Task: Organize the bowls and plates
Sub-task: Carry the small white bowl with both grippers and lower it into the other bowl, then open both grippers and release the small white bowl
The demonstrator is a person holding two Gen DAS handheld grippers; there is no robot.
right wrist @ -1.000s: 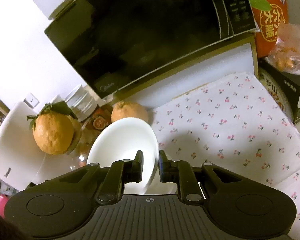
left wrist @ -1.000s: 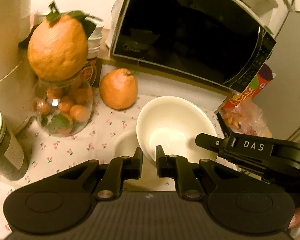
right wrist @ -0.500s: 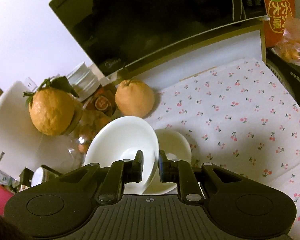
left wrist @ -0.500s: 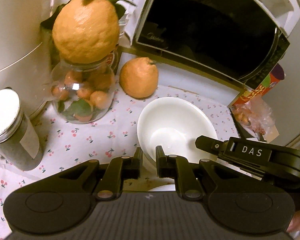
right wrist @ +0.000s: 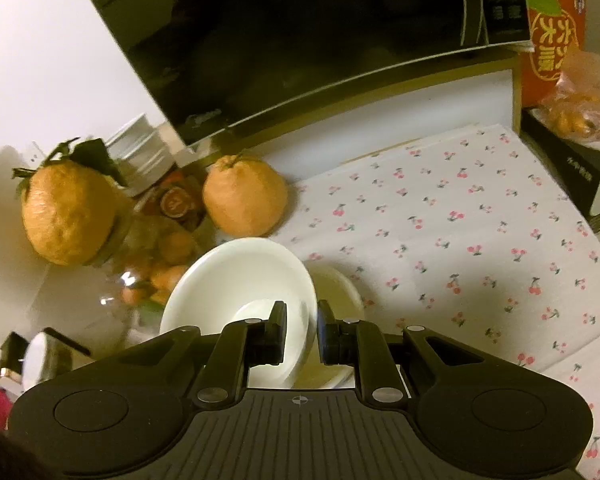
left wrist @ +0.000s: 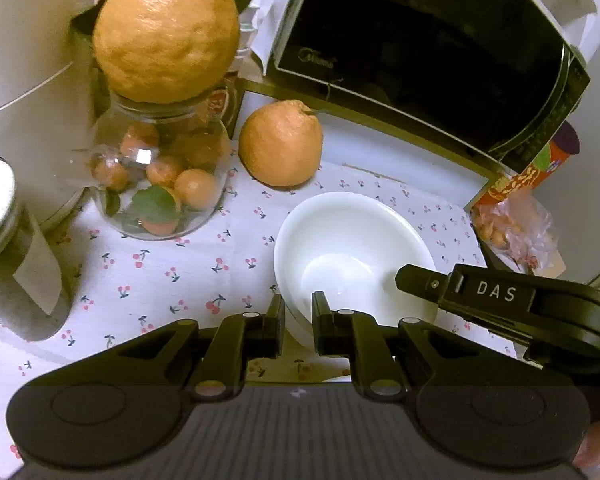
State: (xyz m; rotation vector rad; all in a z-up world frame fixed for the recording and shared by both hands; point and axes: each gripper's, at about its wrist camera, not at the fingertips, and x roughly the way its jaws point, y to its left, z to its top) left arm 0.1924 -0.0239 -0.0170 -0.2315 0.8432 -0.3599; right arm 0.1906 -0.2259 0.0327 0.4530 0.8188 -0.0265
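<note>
— Cherry-print tablecloth (left wrist: 172, 272) under everything; where's the white bowl (left wrist: 352, 252)?

— Tilted, mid-cloth, its rim pinched by both tongs: left gripper (left wrist: 298, 322) on the near rim, right gripper (right wrist: 300, 332) narrowly closed across its right rim. A smaller bowl (right wrist: 340, 284) sits just behind.

— Containers?

— Glass jar (left wrist: 160, 184) of small oranges at the cloth's left edge, a big orange (left wrist: 166, 28) on top.

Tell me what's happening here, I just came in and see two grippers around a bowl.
A person is tidying dishes with two handheld grippers. Both the left gripper and right gripper are shut on the rim of the large white bowl, holding it tilted above the cherry-print cloth. A smaller white bowl sits just beyond it, beside the loose orange.
</note>
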